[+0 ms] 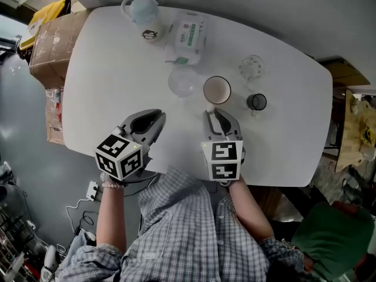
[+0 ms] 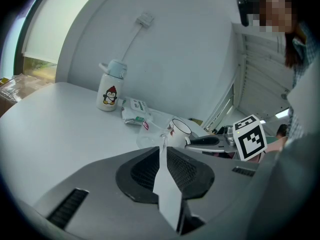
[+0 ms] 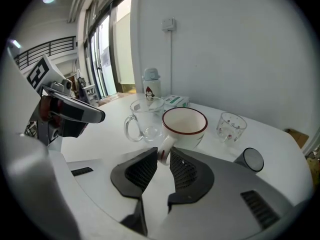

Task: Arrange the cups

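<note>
Right gripper (image 3: pixel 162 157) pinches white mug (image 3: pixel 184 126) by its handle tip only; mug could pivot into glass mug (image 3: pixel 147 116) just left. Left gripper (image 2: pixel 163 149) closed, empty.

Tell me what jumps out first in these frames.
The right tool is clamped on the handle of the red-rimmed white mug, mid-table next to a clear glass mug. The left tool is shut and empty over the bare table beside it. A penguin bottle stands at the far edge.
</note>
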A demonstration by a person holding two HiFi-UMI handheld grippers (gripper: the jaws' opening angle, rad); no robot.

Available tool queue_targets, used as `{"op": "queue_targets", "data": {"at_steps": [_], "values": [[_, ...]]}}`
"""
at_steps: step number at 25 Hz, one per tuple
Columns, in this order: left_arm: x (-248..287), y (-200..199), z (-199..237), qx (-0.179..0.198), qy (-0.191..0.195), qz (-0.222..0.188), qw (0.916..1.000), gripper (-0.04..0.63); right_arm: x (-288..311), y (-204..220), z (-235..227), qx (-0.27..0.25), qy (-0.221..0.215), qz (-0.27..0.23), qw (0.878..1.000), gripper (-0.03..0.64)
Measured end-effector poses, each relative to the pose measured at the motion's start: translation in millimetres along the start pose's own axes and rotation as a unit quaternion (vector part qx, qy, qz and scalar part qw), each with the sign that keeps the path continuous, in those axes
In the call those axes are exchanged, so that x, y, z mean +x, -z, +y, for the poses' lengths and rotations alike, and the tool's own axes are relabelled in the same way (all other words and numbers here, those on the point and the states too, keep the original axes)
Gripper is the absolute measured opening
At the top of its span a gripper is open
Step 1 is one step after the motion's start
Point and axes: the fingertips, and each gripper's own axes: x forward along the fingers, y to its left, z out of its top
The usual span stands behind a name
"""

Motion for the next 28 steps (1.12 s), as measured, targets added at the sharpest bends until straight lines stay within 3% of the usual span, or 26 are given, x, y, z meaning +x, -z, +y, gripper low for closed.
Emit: {"op": "queue_targets", "data": {"at_steps": [16,24,28], "values": [[4.4,0.2,-0.5,-0.005,-0.001,0.002,1.0000,0.048,2.3,-3.2,-0.5,-0.027,-0.075,-0.011,0.997,0.083],[5.9,-2.2,-4.6,-0.006,-0.001,-0.003,1.0000,0.048,-6.0,-1.1,2.5,-0.036,-0.062,-0.011,0.997,0.084],[4.5,-1.1,-5.0,-0.009,-0.004,-0.004,0.9999,0.048,-26.5,-3.4,-11.9,0.008,-0.053,-0.033,0.998,0.084]]}}
